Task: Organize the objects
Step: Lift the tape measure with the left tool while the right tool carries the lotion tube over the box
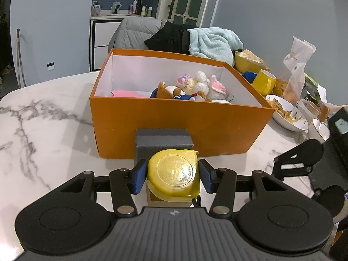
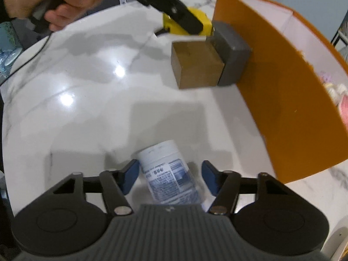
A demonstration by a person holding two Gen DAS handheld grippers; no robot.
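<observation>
White marble with grey veins covers the table (image 1: 43, 117), and behind it a grey wall and a glazed door close off the room. An orange box (image 1: 174, 128) stands open near the middle of the table, with several plush toys (image 1: 191, 87) heaped in its far right part; their exact number cannot be told.

One grey block (image 1: 164, 140) sits against the near wall of the orange box, and one brown cardboard box (image 2: 196, 65) touches the grey block on the side away from the orange box. One yellow tape measure (image 1: 173, 173) lies on top of the cardboard box.

In the left wrist view the left gripper (image 1: 173, 175) has its blue pads on either side of the tape measure, pinching it, with the jaws spread only as wide as the case. In the right wrist view a hand (image 2: 50, 4) holds that gripper's handle near the far left edge of the table.

The right gripper (image 2: 170, 177) points steeply down over the near part of the table. One white bottle (image 2: 169, 174) with a printed label lies tilted between its fingers; the left pad touches or nearly touches it and the right pad stands clear, so the jaws are apart and not gripping.

Along the right edge of the table stand two yellow cups (image 1: 263, 81), one white bowl of fries (image 1: 287, 114) and one paper bag (image 1: 298, 65).
</observation>
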